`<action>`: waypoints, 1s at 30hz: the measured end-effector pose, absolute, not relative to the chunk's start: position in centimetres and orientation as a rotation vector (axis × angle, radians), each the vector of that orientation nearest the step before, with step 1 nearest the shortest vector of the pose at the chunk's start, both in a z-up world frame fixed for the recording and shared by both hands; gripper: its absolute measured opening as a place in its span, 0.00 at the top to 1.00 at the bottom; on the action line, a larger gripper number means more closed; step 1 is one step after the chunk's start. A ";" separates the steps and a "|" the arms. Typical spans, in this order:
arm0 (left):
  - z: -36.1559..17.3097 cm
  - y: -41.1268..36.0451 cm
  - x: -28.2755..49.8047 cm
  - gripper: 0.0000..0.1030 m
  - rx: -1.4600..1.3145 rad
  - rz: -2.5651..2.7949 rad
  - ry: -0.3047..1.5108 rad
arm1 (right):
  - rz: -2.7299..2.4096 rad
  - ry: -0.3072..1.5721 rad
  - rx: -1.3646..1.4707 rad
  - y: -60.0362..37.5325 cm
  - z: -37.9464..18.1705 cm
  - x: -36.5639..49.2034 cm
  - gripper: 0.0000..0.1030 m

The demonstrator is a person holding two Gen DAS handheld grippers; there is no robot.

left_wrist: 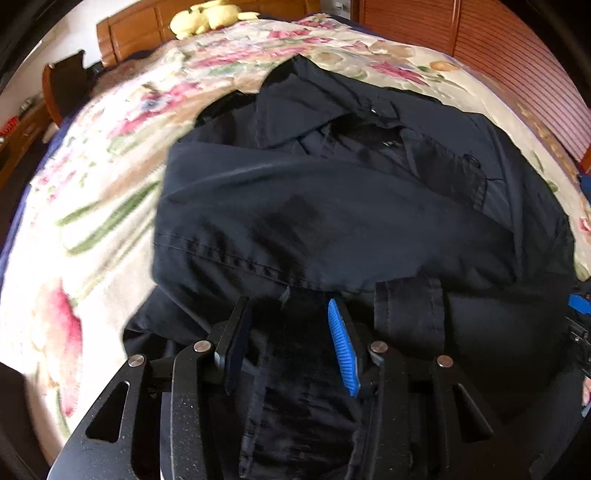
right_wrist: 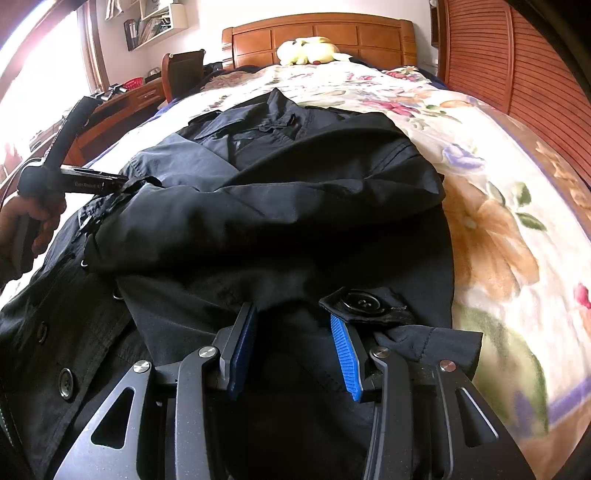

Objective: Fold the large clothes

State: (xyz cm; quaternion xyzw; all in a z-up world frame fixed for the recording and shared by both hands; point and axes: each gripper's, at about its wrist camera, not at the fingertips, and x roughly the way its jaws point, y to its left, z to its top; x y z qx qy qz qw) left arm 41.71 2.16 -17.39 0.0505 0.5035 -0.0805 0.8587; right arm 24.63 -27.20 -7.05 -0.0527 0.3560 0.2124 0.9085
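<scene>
Found a dark coat (left_wrist: 332, 221) spread along the middle of the bed on a floral blanket (left_wrist: 92, 184), collar toward the headboard (right_wrist: 317, 33), one sleeve (right_wrist: 258, 221) folded across the chest. Noted the left gripper (left_wrist: 288, 302) angled down at the coat's near-left part, jaws partly apart with a strip of dark cloth between them; could not tell whether pinched. Saw the right gripper (right_wrist: 291, 310) low over the hem, jaws partly apart, gripping nothing, just beside a buttoned tab (right_wrist: 364, 304).
</scene>
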 end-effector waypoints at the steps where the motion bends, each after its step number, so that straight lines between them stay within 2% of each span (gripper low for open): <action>1: -17.5 2.1 41.7 0.65 0.091 -0.194 1.066 | 0.438 0.735 -0.109 -27.2 -7.0 24.6 0.58; 3: -17.5 2.0 41.5 0.72 0.092 -0.207 1.070 | 0.439 0.735 -0.110 -27.2 -7.0 24.6 0.58; 5: -17.1 1.8 41.0 0.84 0.111 -0.217 1.059 | 0.439 0.735 -0.111 -27.2 -7.0 24.6 0.58; 7: -16.3 1.5 40.3 0.88 0.144 -0.198 1.030 | 0.435 0.735 -0.117 -27.1 -7.1 24.6 0.58; 16: -6.4 2.9 36.9 0.91 0.235 -0.005 0.719 | 0.423 0.717 -0.124 -26.9 -7.1 24.3 0.58; 20: -3.2 3.3 34.7 0.91 0.240 -0.003 0.642 | 0.422 0.715 -0.124 -26.9 -7.1 24.2 0.58; 24: -2.7 2.6 31.4 0.92 0.276 -0.034 0.612 | 0.421 0.715 -0.124 -26.9 -7.2 24.1 0.58; 30: -5.6 1.8 25.6 0.92 0.262 -0.094 0.629 | 0.423 0.716 -0.123 -26.9 -7.2 24.1 0.58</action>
